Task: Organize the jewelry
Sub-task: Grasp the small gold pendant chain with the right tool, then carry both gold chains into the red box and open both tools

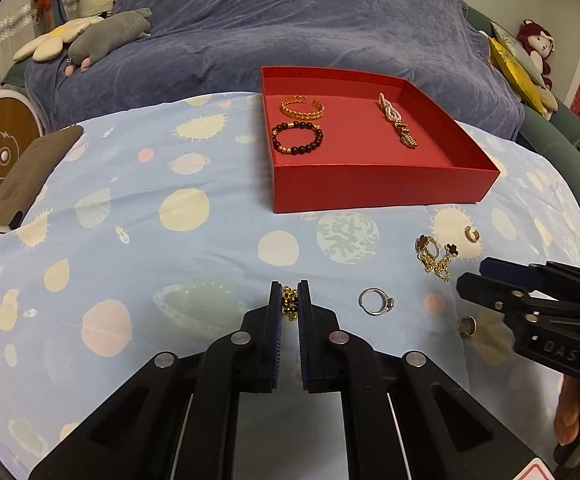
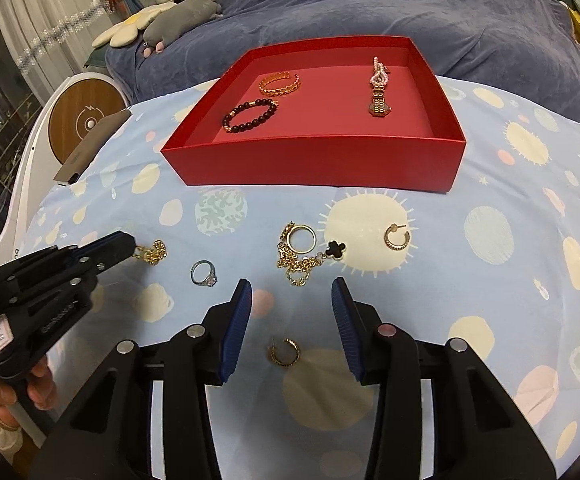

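My left gripper (image 1: 290, 292) is shut on a gold chain (image 1: 289, 303) lying on the planet-print cloth; the chain also shows in the right wrist view (image 2: 151, 254) at the left gripper's tip (image 2: 123, 246). My right gripper (image 2: 292, 292) is open above a gold hoop earring (image 2: 285, 352); it also shows in the left wrist view (image 1: 474, 276). A red box (image 1: 378, 188) holds a gold bangle (image 1: 302, 107), a dark bead bracelet (image 1: 297, 138) and a pink bead watch (image 1: 398, 122). A silver ring (image 2: 204, 274), a gold clover chain (image 2: 302, 258) and a second hoop earring (image 2: 397, 236) lie loose.
A dark phone-like slab (image 1: 29, 176) lies at the cloth's left edge beside a round white and wood device (image 1: 1, 152). A sofa with a blue-grey cover (image 1: 290, 20) and plush toys (image 1: 105, 38) stands behind.
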Available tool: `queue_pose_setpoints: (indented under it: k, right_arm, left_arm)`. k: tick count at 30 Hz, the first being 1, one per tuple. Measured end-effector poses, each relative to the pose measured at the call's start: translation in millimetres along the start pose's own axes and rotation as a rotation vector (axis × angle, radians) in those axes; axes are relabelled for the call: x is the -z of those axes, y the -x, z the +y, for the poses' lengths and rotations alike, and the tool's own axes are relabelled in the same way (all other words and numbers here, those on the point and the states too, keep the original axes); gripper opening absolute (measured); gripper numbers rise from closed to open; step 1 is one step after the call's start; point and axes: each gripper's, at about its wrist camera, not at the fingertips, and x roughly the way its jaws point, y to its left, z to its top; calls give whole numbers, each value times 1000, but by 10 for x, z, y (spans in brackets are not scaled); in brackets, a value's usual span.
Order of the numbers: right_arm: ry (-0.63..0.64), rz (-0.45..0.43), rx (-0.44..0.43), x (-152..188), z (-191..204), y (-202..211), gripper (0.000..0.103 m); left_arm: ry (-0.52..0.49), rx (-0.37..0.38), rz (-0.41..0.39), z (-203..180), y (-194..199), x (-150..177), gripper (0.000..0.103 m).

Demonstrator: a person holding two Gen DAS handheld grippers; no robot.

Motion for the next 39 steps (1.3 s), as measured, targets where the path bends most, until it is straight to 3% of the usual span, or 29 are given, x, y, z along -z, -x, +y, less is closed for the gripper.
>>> queue_pose_setpoints:
  k: [11,13,15,17,23,39]
  right_arm:
    - [41,-8,62,-66,42,-281,30]
    - [63,-12,86,-62,61,-287,24]
    - [68,-15,95,-53,49,-283,11]
    - [59,-13,91,-56,18,-267,6]
    - [44,-43,82,-91,-36,-117,4]
    - [-33,-234,43,-406,-321,718,4]
  left_arm:
    - [37,19,-18,159,184,-15,6]
    - [41,22,-15,169,185,-23,6]
    - [43,25,-15,170,192,-26,6]
    - [45,28,-18,170,203,-34,6]
    - [58,26,-20,181,213,-76,6]
    - [72,53,-83,-6,314,-380,6]
